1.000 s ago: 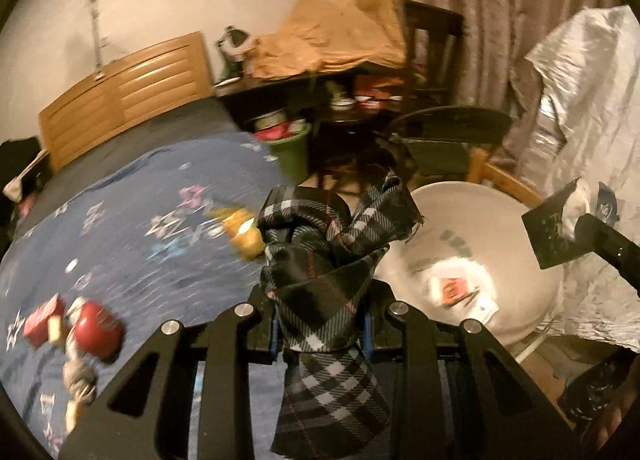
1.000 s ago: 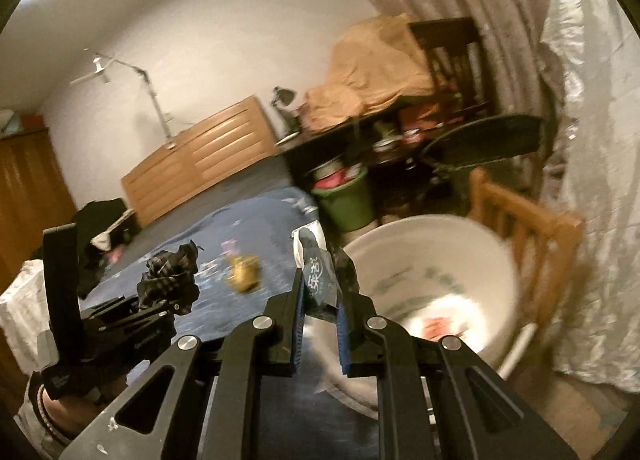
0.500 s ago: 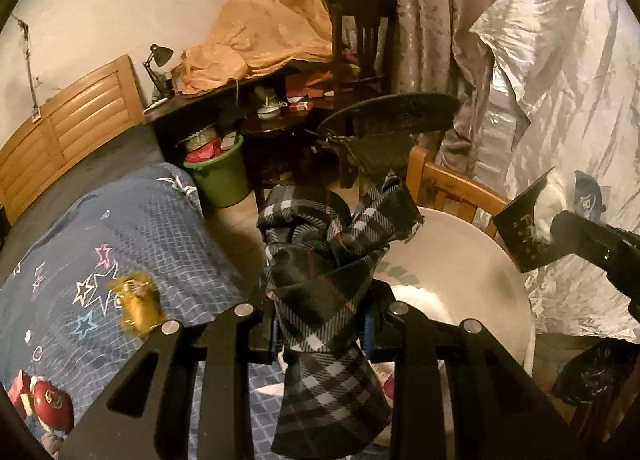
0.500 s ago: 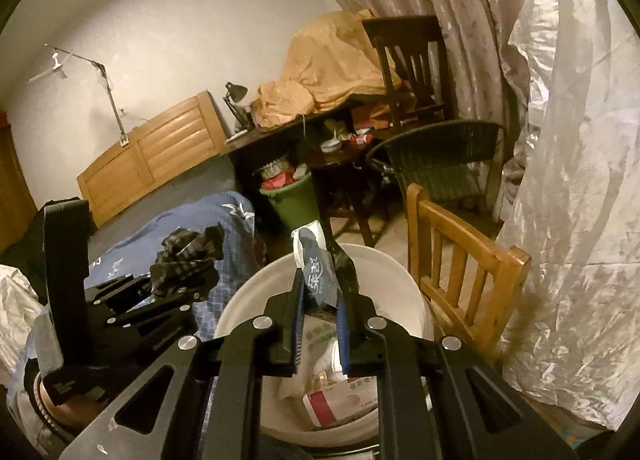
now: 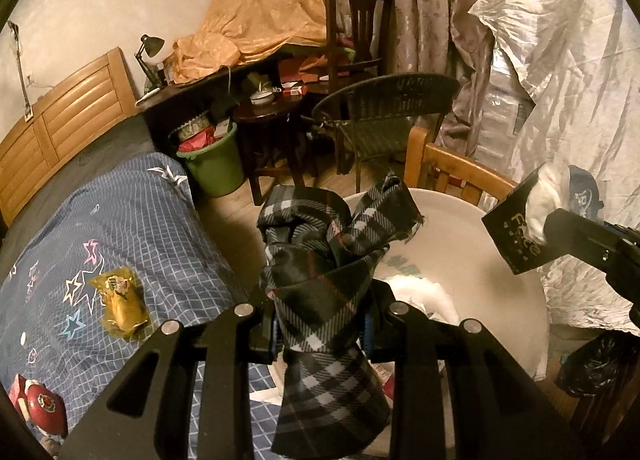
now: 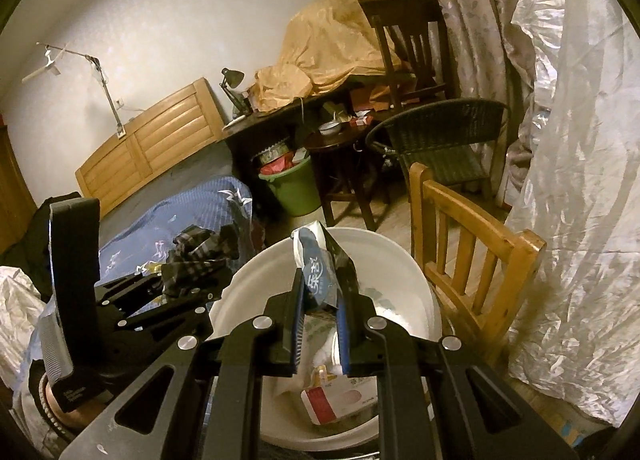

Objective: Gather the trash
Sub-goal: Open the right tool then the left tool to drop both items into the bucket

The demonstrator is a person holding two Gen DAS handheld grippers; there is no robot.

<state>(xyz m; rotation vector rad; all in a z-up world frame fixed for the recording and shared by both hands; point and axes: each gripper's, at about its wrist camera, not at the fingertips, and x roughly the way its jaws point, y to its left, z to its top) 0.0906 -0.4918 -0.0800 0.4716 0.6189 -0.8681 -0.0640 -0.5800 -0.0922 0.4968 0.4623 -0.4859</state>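
My left gripper [image 5: 322, 324] is shut on a black-and-white plaid cloth [image 5: 328, 260] and holds it above the near rim of a big white basin [image 5: 480, 292]. My right gripper [image 6: 320, 300] is shut on a dark wrapper with white print [image 6: 324, 276], held over the same basin [image 6: 400, 260]. The basin holds a red-and-white packet [image 6: 332, 400] and white paper. The right gripper's wrapper shows at the right of the left wrist view [image 5: 520, 232]. The left gripper with the cloth [image 6: 200, 256] shows at the left of the right wrist view.
A blue patterned bedspread [image 5: 120, 228] carries a yellow wrapper [image 5: 120, 300] and a red round object [image 5: 44, 408]. A wooden chair [image 6: 472, 256] stands behind the basin. A green bucket [image 5: 214, 168], a wicker chair [image 5: 384, 116], a cluttered desk and silver sheeting [image 6: 580, 180] surround it.
Both grippers have swung right from over the bed to above the white basin. Each still holds its item; the jaws have not changed.
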